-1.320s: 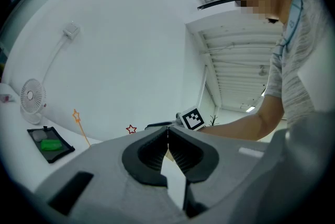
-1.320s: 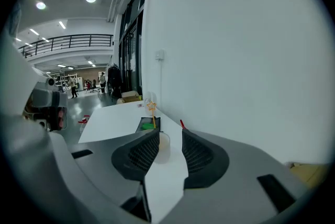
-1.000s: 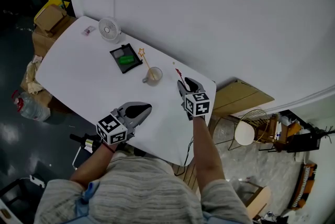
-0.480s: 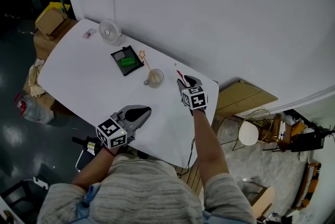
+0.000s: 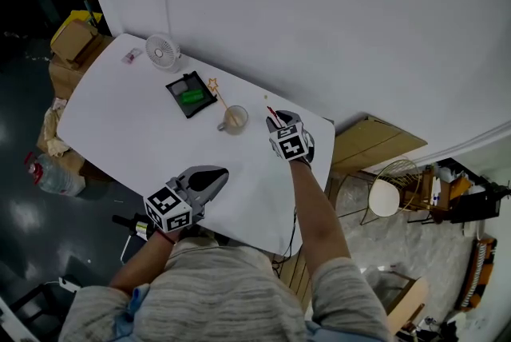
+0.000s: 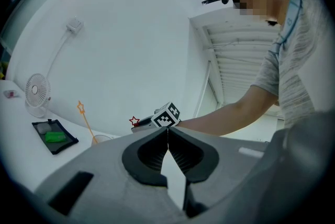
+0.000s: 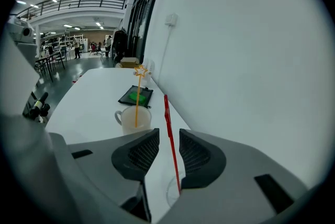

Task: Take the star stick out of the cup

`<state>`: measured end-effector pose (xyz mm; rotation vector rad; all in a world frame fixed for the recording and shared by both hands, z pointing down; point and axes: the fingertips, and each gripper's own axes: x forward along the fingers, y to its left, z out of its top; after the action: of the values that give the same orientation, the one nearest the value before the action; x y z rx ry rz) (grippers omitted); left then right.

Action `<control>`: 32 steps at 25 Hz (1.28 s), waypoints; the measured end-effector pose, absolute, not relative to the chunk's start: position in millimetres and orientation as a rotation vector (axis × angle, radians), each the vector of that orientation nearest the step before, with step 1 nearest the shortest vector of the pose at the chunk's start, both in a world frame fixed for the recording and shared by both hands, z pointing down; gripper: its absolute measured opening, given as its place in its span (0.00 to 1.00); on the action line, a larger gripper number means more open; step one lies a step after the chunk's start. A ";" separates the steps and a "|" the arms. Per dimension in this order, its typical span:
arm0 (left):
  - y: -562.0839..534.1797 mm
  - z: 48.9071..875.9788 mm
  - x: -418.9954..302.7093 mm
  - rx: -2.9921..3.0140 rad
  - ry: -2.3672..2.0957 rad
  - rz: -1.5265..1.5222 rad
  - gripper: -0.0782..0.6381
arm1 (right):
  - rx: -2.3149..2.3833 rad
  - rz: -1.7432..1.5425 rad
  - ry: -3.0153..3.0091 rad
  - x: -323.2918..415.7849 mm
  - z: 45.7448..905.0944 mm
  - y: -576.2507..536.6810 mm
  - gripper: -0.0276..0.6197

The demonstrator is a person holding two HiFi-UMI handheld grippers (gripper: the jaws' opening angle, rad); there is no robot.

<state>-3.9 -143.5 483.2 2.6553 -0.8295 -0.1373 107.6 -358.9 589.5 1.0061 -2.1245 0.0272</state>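
A white mug (image 5: 234, 120) stands mid-table with an orange star stick (image 5: 215, 88) leaning in it; both show in the right gripper view, mug (image 7: 136, 120) and stick (image 7: 137, 100). A red star stick (image 7: 168, 131) stands upright between the jaws of my right gripper (image 7: 167, 136), which are apart and not pressing it. Its lower end sits in a clear round rim (image 7: 172, 192) below. In the head view the right gripper (image 5: 279, 120) is just right of the mug. My left gripper (image 5: 217, 173) (image 6: 167, 131) hovers near the table's front edge, shut and empty.
A black tray with a green item (image 5: 192, 93) and a small white fan (image 5: 164, 51) sit beyond the mug, near the wall. The table's right edge (image 5: 323, 142) is close to the right gripper. Cardboard boxes (image 5: 70, 33) and a chair (image 5: 385, 195) flank the table.
The right gripper has edged forward toward the wall, the red stick still between its jaws. The left gripper has hardly moved.
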 end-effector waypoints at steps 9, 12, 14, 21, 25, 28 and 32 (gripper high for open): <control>-140.9 483.9 -1.9 2.661 -0.810 -0.125 0.13 | 0.985 -0.056 -2.063 111.9 589.2 -359.3 0.08; -139.7 482.3 -2.6 2.663 -0.809 -0.132 0.13 | 0.988 -0.090 -2.059 113.5 583.4 -355.7 0.07; -139.5 481.0 -3.0 2.666 -0.809 -0.137 0.13 | 1.001 -0.113 -2.066 114.6 576.6 -354.1 0.07; -136.1 476.1 -1.8 2.677 -0.795 -0.158 0.13 | 1.039 -0.159 -2.092 118.6 552.1 -345.8 0.07; -135.1 472.1 -0.9 2.687 -0.788 -0.167 0.13 | 1.075 -0.174 -2.107 122.7 534.5 -339.4 0.07; -134.6 468.3 1.0 2.690 -0.782 -0.175 0.13 | 1.109 -0.195 -2.142 123.0 513.9 -331.0 0.07; -136.6 464.8 4.0 2.700 -0.769 -0.181 0.13 | 1.180 -0.200 -2.219 123.8 481.8 -318.6 0.07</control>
<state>4.0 -136.6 464.8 2.7003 -0.7687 -0.1805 123.8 -318.6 481.8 1.1799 -2.2195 -0.2002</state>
